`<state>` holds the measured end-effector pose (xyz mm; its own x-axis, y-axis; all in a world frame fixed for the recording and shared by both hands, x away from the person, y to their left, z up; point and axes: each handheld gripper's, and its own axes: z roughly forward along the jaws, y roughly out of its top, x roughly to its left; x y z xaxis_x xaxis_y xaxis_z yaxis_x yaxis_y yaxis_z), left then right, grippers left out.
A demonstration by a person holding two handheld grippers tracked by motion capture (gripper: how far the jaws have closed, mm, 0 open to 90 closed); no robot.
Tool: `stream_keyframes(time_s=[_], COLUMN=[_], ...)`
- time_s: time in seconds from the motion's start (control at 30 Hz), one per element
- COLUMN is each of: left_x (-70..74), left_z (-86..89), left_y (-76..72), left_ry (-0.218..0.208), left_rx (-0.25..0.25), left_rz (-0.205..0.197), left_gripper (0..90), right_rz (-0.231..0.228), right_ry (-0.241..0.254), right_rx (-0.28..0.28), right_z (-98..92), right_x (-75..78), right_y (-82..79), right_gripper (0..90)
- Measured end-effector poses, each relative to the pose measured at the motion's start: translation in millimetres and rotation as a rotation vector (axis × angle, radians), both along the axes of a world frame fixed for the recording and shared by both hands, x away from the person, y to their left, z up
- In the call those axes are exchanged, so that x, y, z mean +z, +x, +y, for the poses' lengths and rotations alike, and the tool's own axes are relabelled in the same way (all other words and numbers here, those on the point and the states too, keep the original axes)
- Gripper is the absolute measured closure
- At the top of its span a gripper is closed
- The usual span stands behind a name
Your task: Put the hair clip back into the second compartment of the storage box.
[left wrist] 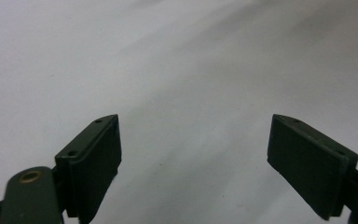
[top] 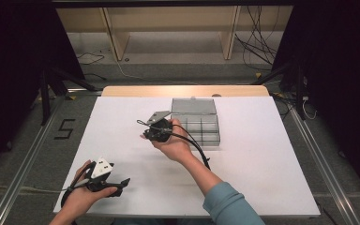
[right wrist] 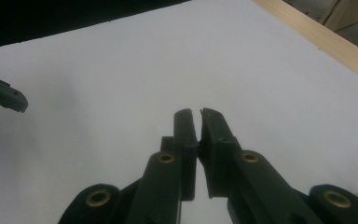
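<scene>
Just right of the right gripper (top: 146, 127) sits the box (top: 201, 130), lid (top: 193, 106) up (contents too small to tell). That gripper's jaws are pressed together, empty. The left gripper (top: 122, 183), jaws wide, rests near the table's (top: 262, 178) near edge, bare white board between them.

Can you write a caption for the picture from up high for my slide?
A person holds the shut right gripper beside an open clear box while the open left gripper waits near the table edge.
</scene>
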<state>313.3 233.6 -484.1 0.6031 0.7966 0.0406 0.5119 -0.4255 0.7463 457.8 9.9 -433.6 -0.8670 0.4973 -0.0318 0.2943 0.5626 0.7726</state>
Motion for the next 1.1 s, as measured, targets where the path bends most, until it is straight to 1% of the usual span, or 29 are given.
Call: stream_keyframes(time_s=[0.1, 0.33, 0.8, 1.1], left_x=[-0.1, -0.3, -0.1, 0.1], left_z=[-0.1, -0.4, 0.0, 0.1], left_y=[0.0, 0.2, 0.4, 0.6], left_ry=[0.001, 0.001, 0.002, 0.003], left_rx=[0.000, -0.001, 0.000, -0.001], left_rz=[-0.002, -0.002, -0.001, 0.000], left_gripper=[17.2, 17.2, 17.3, 17.3], right_rz=[-0.010, -0.010, -0.017, -0.017], right_ry=[-0.001, 0.007, 0.002, 0.013], right_rx=[-0.002, -0.020, -0.044, -0.072], right_z=[-4.0, -11.3, -24.8, -34.4], right_x=[2.0, 5.1, 9.0, 12.6], right_y=[1.8, 4.5, 9.1, 12.4], right_gripper=[85.8, 85.8, 85.8, 85.8])
